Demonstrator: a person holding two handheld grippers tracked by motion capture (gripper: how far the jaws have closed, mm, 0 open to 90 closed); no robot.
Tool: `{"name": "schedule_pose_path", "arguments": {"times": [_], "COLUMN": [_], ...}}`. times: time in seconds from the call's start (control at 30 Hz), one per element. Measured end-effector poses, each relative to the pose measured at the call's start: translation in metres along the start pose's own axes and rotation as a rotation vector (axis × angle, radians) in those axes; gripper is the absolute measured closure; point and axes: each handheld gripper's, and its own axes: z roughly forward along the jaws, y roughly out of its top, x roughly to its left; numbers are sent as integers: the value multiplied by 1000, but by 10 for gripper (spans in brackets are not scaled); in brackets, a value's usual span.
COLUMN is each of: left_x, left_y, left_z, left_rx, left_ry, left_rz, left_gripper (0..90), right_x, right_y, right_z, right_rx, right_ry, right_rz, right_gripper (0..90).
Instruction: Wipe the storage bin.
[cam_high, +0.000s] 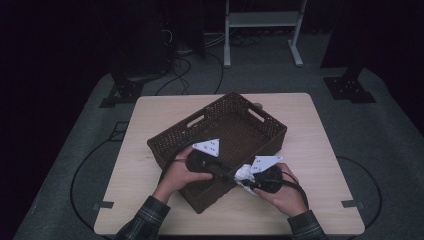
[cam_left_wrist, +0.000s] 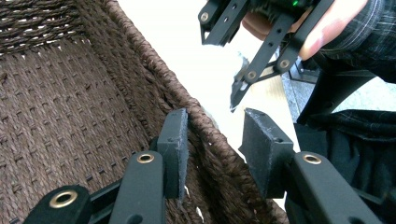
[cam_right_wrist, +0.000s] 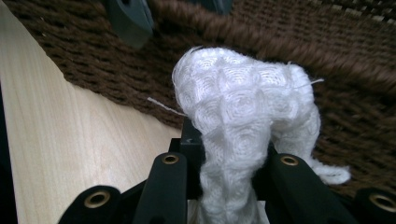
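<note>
1. The right hand-held gripper (cam_high: 248, 176), at the lower centre of the high view, was pinching a white textured cloth (cam_right_wrist: 243, 116) between its jaws; the cloth bulged above them, just beside the near wall of the dark woven basket (cam_high: 260, 145).
2. The left hand-held gripper (cam_left_wrist: 212, 140) stood with its jaws astride the basket's rim, one inside and one outside. Whether the pads pressed the weave cannot be told.
3. To do the step well, I judged that the left hand-held gripper should steady the rim while the right one carried the cloth clear over the wall, letting go only once the bundle hung above the basket floor, so that trailing threads would not snag on the weave.
4. The worktop (cam_high: 320, 150) was pale wood with rounded corners, bare around the basket.
5. The room behind was dark: grey floor, cables and a white frame's legs in the upper part of the high view.
</note>
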Motion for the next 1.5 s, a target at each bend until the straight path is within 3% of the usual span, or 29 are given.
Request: {"name": "schedule_pose_path", "arguments": {"times": [0.67,1.07,1.5], "left_x": [-1,0,-1], "left_y": [0,0,0], "left_z": [0,0,0], "left_rx": [7,7,8], "left_ry": [-2,0,1], "left_rz": [-8,-4,-4], "left_gripper": [598,598,598], "right_x": [12,10,9], "right_y": [16,1,-14], "right_z": [-22,11,37], "right_rx": [-119,6,65], "right_ry": [-8,32,63], "right_rz": [-34,-26,7], "right_gripper": [741,741,740]}}
